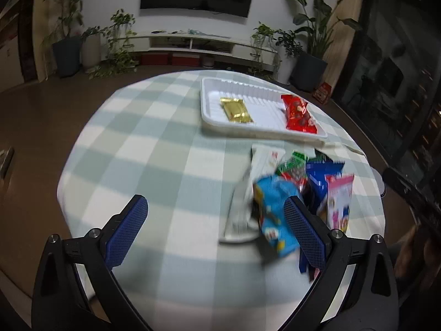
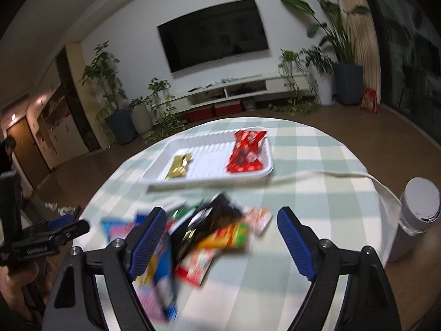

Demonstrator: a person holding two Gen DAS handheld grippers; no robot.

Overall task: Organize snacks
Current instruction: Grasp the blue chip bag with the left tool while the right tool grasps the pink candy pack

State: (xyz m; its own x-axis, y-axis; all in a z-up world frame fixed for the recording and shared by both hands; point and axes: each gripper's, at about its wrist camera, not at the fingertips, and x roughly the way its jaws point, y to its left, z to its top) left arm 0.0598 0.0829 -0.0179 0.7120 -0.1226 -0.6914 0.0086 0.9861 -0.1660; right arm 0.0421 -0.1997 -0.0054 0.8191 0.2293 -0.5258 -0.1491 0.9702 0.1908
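Observation:
A white tray (image 1: 217,122) (image 2: 209,180) sits at the far side of the round checked table and holds a gold packet (image 1: 236,110) (image 2: 179,167) and a red packet (image 1: 298,113) (image 2: 246,151). A heap of snack packets lies nearer: a light blue packet (image 1: 277,215), a white one (image 1: 264,160), a dark blue one (image 1: 321,176), a pink one (image 1: 339,201), a black one (image 2: 212,218) and an orange one (image 2: 226,237). My left gripper (image 1: 216,209) is open above the table, left of the heap. My right gripper (image 2: 222,222) is open over the heap.
A white bottle (image 2: 413,215) stands at the table's right edge beside a fold in the tablecloth (image 2: 317,176). The left gripper's body (image 2: 41,237) shows at the left of the right wrist view. Beyond the table are plants, a TV and a low cabinet.

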